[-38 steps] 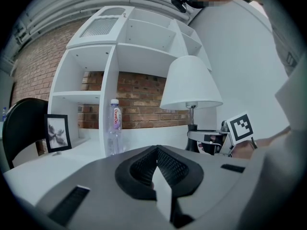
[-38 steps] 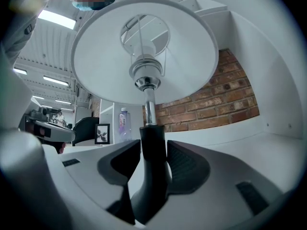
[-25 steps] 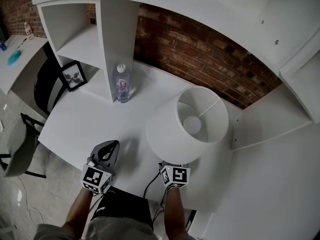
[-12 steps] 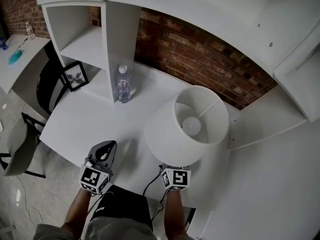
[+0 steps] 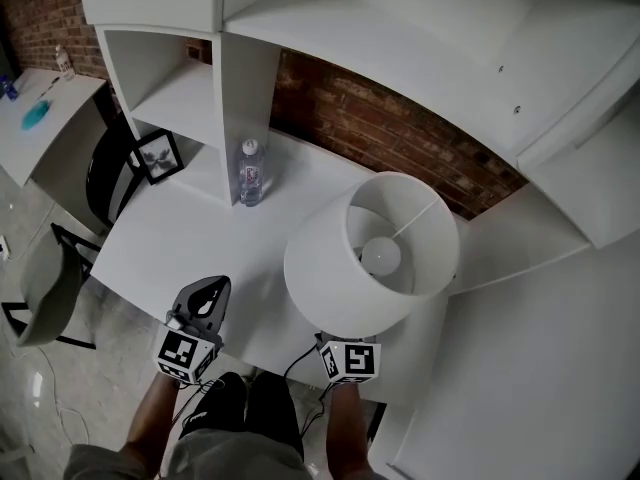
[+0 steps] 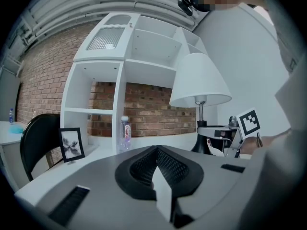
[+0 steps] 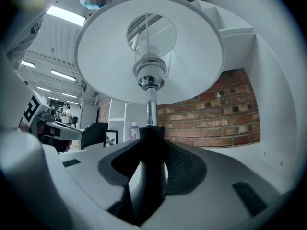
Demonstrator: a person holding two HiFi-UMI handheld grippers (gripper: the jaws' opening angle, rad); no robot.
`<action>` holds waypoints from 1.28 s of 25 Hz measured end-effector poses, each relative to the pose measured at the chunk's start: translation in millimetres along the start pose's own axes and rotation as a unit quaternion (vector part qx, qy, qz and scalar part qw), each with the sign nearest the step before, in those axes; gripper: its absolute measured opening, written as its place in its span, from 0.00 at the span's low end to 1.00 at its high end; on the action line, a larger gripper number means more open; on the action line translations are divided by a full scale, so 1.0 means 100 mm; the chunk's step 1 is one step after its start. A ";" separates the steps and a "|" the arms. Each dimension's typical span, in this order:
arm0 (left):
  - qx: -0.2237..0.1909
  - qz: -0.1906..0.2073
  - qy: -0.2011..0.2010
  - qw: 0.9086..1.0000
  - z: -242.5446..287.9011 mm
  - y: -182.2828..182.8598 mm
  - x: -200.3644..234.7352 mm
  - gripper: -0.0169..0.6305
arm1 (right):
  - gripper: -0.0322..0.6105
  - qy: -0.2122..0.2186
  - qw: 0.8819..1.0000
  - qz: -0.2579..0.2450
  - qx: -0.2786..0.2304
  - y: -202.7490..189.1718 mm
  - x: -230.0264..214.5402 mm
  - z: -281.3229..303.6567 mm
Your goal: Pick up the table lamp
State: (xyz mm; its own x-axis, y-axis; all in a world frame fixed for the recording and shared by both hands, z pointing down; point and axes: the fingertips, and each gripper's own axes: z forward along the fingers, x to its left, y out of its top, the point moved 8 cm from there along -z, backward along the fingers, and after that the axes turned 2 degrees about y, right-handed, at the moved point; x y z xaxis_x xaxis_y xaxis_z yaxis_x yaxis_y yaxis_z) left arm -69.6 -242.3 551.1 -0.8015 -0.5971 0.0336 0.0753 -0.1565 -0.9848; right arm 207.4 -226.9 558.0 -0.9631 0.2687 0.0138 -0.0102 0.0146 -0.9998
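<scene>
The table lamp (image 5: 370,253) has a wide white shade, a chrome stem and a black base, and stands near the front edge of the white desk (image 5: 180,238). In the right gripper view my right gripper (image 7: 151,145) is shut on the lamp's black lower stem (image 7: 152,133), under the shade (image 7: 192,56). In the head view only its marker cube (image 5: 350,360) shows, below the shade. My left gripper (image 5: 210,293) hovers left of the lamp, shut on nothing. The left gripper view shows those shut jaws (image 6: 157,153), the lamp (image 6: 199,83) and the right gripper (image 6: 218,133) off to the right.
A water bottle (image 5: 250,171) stands by the white shelf unit (image 5: 245,88), with a framed picture (image 5: 158,156) to its left. A brick wall (image 5: 400,133) backs the desk. A black chair (image 5: 100,173) sits at the left. A dark cord (image 5: 298,363) hangs off the front edge.
The head view has shifted, showing more of the upper shelves. The lampshade sits slightly lower and further left in the picture. Both grippers keep about the same places and states.
</scene>
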 end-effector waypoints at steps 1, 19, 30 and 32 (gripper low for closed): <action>0.000 0.001 0.001 1.000 -0.03 0.06 -0.01 0.03 | 0.31 0.001 1.000 0.004 0.000 0.06 0.02 -0.02; -0.032 0.015 -0.007 0.999 -0.51 1.16 -0.30 0.03 | 0.31 -0.001 1.000 -0.004 0.017 1.06 0.19 -0.56; -0.038 0.025 -0.017 0.999 -0.88 1.40 -0.42 0.03 | 0.31 -0.011 1.000 -0.006 0.015 1.35 0.47 -0.95; -0.039 0.026 -0.020 0.999 -0.96 1.39 -0.42 0.03 | 0.31 -0.013 1.000 0.002 0.014 1.36 0.54 -1.03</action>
State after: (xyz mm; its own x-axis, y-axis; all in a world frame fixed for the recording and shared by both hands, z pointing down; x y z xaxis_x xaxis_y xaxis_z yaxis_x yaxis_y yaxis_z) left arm -82.1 -163.2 396.3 -0.7736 -0.6335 -0.0136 0.0690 -0.0629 -0.9956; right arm 181.4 -111.1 424.1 -0.9697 0.2442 0.0100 -0.0136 -0.0130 -0.9998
